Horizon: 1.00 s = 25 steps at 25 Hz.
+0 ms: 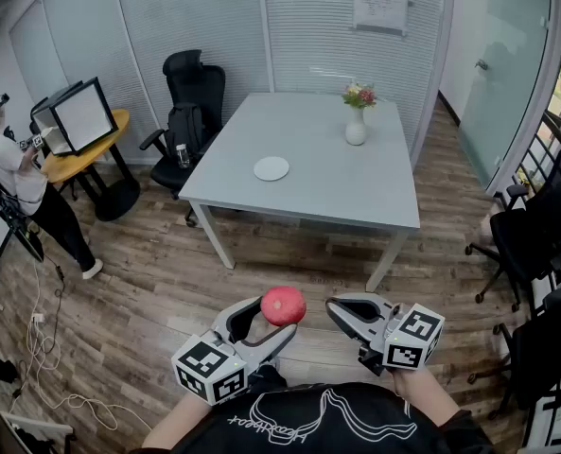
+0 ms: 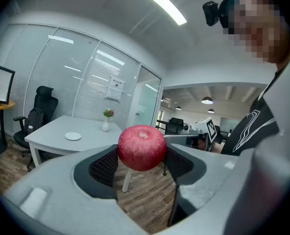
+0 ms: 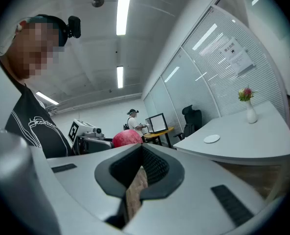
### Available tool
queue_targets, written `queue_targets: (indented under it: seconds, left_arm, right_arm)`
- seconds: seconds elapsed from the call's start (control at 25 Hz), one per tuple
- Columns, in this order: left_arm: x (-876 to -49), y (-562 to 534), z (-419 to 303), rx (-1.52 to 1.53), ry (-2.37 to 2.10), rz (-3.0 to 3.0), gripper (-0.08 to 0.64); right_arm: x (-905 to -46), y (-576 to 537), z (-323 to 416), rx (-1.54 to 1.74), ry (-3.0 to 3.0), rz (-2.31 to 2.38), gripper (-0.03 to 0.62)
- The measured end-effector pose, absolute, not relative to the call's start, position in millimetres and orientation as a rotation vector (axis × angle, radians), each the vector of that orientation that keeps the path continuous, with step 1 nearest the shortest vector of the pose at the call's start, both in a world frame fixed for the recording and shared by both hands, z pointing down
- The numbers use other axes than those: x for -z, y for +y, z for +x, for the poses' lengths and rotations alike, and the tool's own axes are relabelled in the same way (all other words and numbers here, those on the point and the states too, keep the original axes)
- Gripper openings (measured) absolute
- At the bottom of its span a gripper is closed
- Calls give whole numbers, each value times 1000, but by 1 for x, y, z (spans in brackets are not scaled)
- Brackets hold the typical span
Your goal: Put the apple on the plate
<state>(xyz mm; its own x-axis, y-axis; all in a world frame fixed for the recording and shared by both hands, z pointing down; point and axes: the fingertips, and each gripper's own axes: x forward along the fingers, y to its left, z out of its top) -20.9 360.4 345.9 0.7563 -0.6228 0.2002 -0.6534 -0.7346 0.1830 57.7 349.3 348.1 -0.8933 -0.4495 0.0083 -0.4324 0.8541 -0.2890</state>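
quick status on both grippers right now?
Left gripper: shut on the apple, pads pressing both its sides.
Right gripper: shut, nothing between its jaws.

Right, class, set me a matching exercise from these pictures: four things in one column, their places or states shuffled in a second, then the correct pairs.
Column A
1. apple
2. plate
3. vase
4. right hand-held gripper

Column B
a. shut, nothing in it
b. held in the left hand-held gripper, above the floor
c. upright on the table, holding flowers
d. flat on the table, nothing on it

Pairs: 1-b, 2-d, 3-c, 4-a
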Motion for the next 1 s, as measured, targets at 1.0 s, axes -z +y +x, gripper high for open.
queue_targets:
  seconds: [1.0]
  left_arm:
    - [-369, 302, 6, -238, -898, 2690, 313]
  right_arm:
    - [-372, 298, 91, 539, 2902, -845, 9]
